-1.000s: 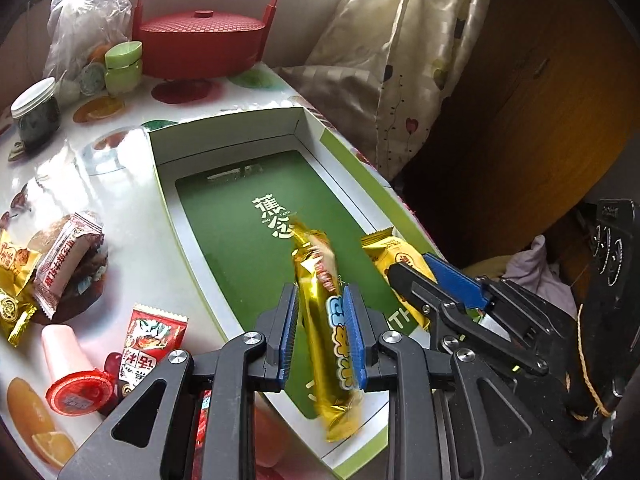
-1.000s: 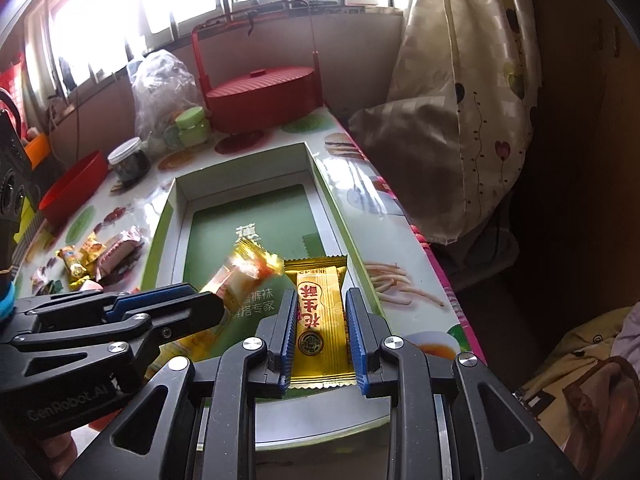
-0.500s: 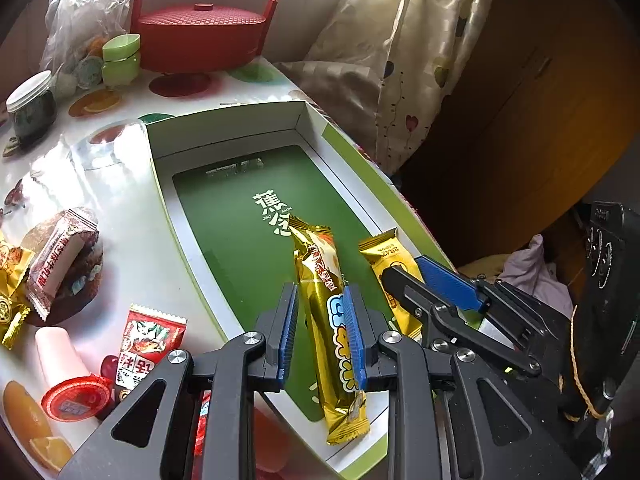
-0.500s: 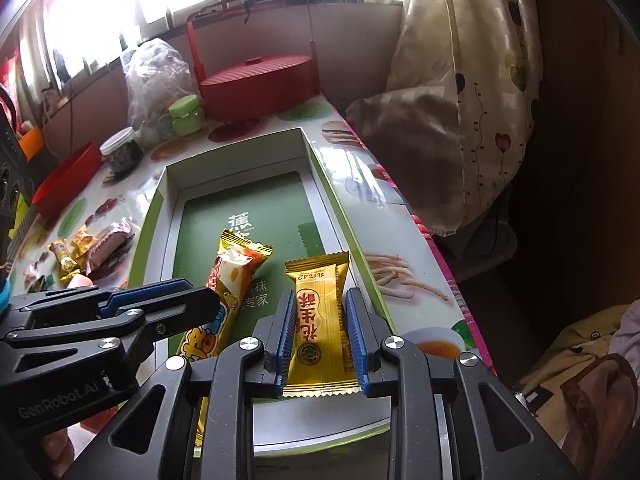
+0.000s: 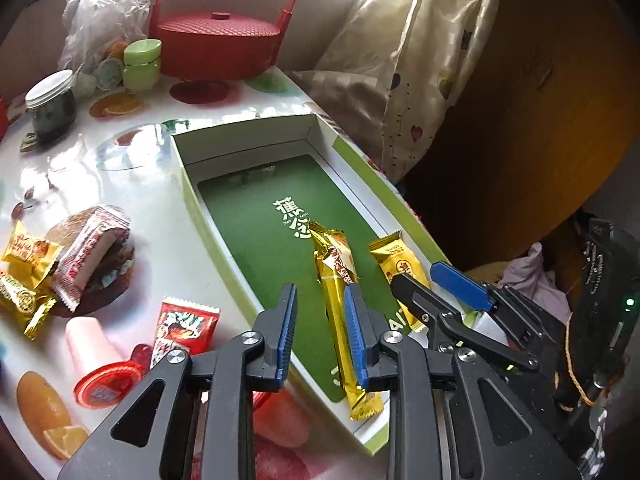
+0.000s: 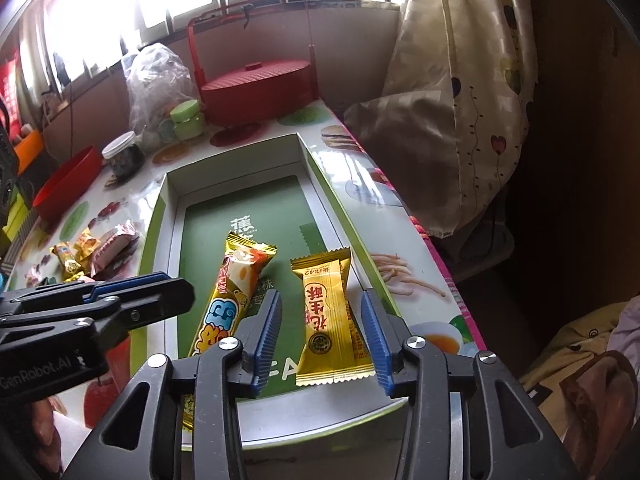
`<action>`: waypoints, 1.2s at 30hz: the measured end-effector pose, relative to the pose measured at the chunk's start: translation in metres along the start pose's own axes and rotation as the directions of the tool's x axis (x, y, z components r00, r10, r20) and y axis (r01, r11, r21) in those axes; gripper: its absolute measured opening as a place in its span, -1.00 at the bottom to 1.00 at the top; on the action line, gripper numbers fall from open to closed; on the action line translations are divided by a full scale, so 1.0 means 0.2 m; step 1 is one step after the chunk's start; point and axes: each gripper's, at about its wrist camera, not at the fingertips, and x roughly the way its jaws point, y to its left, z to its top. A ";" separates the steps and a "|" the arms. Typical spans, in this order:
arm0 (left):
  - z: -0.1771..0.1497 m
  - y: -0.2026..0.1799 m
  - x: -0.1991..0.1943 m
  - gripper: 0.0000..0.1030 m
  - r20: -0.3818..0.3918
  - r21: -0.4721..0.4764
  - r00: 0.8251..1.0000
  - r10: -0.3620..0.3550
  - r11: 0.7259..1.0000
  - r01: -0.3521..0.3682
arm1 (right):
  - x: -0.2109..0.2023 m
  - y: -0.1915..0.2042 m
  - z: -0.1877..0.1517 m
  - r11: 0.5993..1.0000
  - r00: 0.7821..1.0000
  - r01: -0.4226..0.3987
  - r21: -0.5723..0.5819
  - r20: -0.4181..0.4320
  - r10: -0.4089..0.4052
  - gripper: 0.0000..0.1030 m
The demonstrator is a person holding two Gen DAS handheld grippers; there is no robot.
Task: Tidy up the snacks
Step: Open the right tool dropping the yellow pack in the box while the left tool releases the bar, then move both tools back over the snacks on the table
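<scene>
A green and white box point(image 5: 188, 168) point(image 6: 160, 216) lies open on the table. In it lie a long gold snack bar point(image 5: 336, 280) point(image 6: 228, 292) and a short gold packet point(image 5: 396, 264) point(image 6: 326, 312), side by side. My left gripper point(image 5: 320, 332) is open just left of the long bar, which lies loose by its right finger. My right gripper point(image 6: 324, 336) is open with its fingers on either side of the short packet, which rests on the box floor. Loose snacks point(image 5: 80, 256) lie on the table left of the box.
A red lidded basket point(image 5: 216, 44), a plastic bag point(image 5: 100, 16), green jars point(image 5: 142, 62) and a dark jar point(image 5: 50, 104) stand at the back. A red-capped pink jelly cup point(image 5: 96, 364) and a red packet point(image 5: 180, 328) lie near my left gripper. A curtain point(image 6: 460, 100) hangs right.
Both grippers opened and let go: the long bar and the short packet now lie on the box floor. My left gripper shifted left off the bar.
</scene>
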 end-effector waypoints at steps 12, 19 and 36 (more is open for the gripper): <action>-0.05 0.08 -0.23 -0.26 0.085 -0.012 0.995 0.048 0.999 -0.047 | -0.12 0.04 -0.02 0.999 0.999 -0.023 0.040 0.045 0.021 -0.08; -0.11 0.15 -0.37 -0.26 0.141 -0.013 0.983 0.121 0.993 -0.120 | -0.23 0.15 -0.04 0.997 0.994 -0.072 0.025 0.084 0.069 -0.08; -0.27 0.49 -0.60 -0.26 0.188 -0.158 0.960 0.208 0.971 -0.179 | -0.26 0.50 -0.07 0.977 0.980 -0.183 -0.110 0.060 0.191 -0.08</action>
